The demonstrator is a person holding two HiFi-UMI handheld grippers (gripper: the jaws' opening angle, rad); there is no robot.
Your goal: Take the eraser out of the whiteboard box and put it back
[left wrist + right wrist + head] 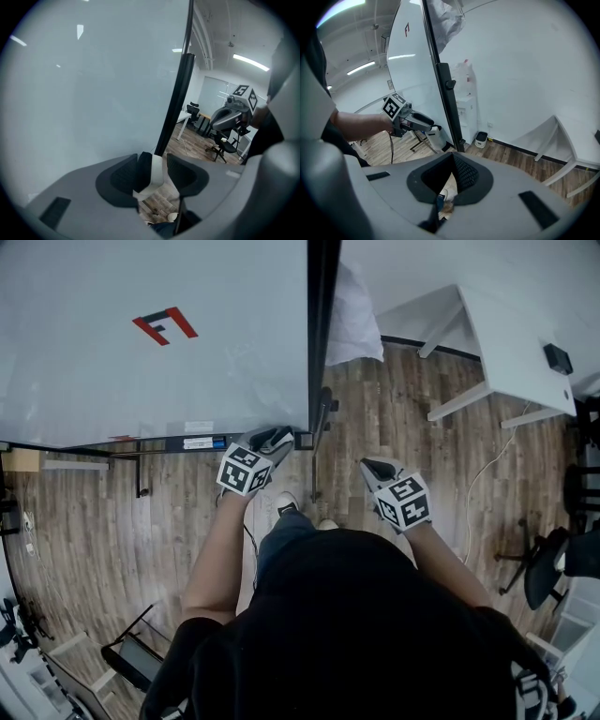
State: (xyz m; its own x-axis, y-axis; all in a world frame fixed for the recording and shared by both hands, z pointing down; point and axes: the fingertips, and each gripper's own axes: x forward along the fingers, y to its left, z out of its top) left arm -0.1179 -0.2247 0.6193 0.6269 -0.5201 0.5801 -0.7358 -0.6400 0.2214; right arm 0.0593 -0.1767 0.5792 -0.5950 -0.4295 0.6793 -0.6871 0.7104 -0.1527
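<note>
Below the head camera, the left gripper (274, 437) reaches to the lower right corner of the whiteboard (141, 381), at the end of the dark box (178, 443) along the board's bottom edge. The right gripper (378, 467) hangs apart over the wooden floor (94, 521).

From the left gripper view, the jaws pinch the eraser (157, 171), its dark felt side against one jaw and its white side toward the other, close before the board beside the black post (176, 108).

From the right gripper view, the jaws are pressed together at their tips, with nothing between them.
</note>
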